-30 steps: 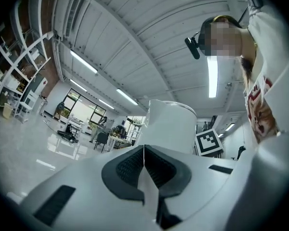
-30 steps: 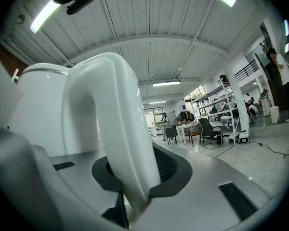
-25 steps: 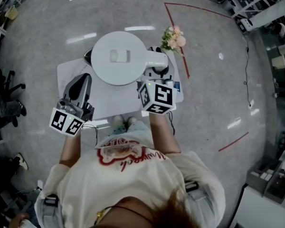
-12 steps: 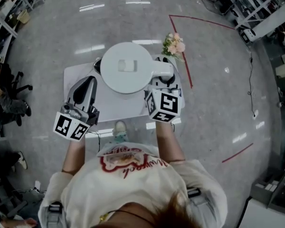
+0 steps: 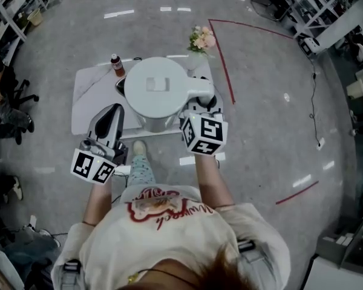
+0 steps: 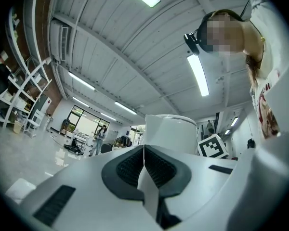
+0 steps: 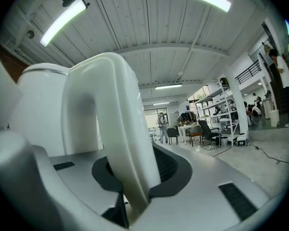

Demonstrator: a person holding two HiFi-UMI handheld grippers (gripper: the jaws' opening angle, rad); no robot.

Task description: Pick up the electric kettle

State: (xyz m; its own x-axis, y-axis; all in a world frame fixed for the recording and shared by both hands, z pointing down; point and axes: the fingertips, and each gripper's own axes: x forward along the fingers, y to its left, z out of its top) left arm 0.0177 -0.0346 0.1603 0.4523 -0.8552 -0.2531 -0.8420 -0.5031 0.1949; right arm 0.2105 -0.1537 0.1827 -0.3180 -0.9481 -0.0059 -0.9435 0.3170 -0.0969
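The right gripper view is showing what the head view is hiding: the right gripper [image 7: 130,177] is clamping its jaws on the electric kettle [image 5: 156,89] by its handle [image 7: 108,124]. The left gripper [image 6: 143,153] is keeping its jaws together, empty. Overhead, both forearms are reaching forward side by side, the kettle hanging above the desk [image 5: 88,98] at its near edge.

White electric kettle [image 5: 155,89], pink flowers [image 5: 202,39], red floor tape [image 5: 222,65], grey floor [image 5: 272,119]
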